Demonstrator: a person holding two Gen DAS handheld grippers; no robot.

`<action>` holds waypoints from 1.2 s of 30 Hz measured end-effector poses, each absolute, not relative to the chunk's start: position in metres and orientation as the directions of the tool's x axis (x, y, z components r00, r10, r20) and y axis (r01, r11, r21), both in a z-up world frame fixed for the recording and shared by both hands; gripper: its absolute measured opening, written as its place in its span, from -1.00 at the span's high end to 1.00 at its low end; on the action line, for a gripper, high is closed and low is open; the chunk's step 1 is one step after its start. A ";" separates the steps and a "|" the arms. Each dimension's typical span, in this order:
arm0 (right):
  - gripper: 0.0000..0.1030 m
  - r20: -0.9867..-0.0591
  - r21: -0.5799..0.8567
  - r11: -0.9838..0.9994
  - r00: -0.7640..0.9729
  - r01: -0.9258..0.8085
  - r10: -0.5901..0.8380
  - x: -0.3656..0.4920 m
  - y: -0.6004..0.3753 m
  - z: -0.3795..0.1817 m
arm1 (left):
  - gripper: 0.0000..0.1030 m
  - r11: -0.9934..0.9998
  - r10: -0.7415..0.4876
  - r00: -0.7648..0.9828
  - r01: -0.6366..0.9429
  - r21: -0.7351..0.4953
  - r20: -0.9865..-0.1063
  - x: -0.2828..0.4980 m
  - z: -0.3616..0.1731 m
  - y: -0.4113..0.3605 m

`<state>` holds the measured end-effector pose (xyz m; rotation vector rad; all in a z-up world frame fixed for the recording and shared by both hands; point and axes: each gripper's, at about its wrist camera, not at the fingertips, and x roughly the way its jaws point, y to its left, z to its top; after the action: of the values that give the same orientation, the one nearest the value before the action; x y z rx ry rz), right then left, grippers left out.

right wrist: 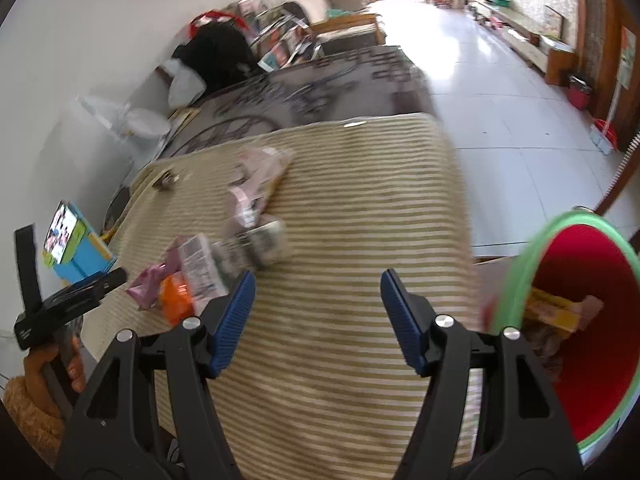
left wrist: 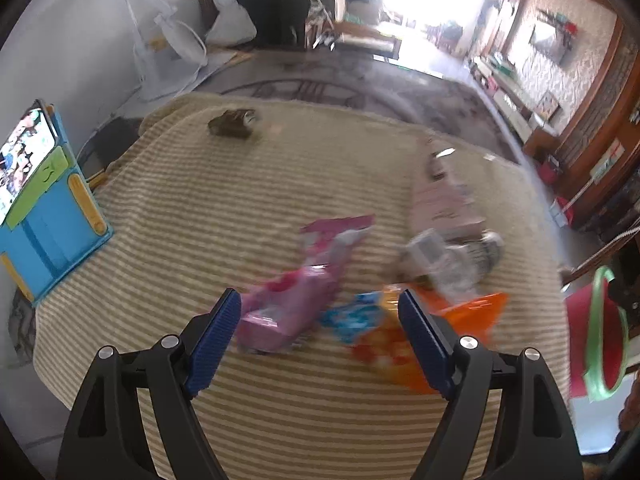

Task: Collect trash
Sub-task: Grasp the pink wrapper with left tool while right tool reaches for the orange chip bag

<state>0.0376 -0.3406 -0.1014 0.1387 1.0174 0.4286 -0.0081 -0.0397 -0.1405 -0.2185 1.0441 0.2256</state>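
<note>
left gripper [left wrist: 320, 322] held spread above pink wrapper [left wrist: 288, 304] and orange wrapper [left wrist: 404, 340] on striped mat [left wrist: 200, 208], right gripper [right wrist: 316, 312] spread and empty, red bucket [right wrist: 584, 320] beside mat edge

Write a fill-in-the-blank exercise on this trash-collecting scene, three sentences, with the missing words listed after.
1. The wrappers lie on a ____ blanket.
2. The red bucket has a rim coloured ____.
3. The left claw is open, with the pink wrapper and the ____ wrapper in front of its fingers; the right claw is open too, over bare blanket.

Missing words: striped; green; orange
</note>
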 end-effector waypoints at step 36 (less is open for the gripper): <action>-0.07 -0.871 0.363 0.854 0.191 -0.371 0.453 0.014 -0.148 -0.163 | 0.42 0.980 -0.112 0.391 -0.110 -0.167 -0.913 0.032 -0.203 0.052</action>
<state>0.0142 -0.1477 -0.1627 0.0768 1.2515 0.5799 0.0324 0.0519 -0.2028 -0.2140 1.1715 -0.0010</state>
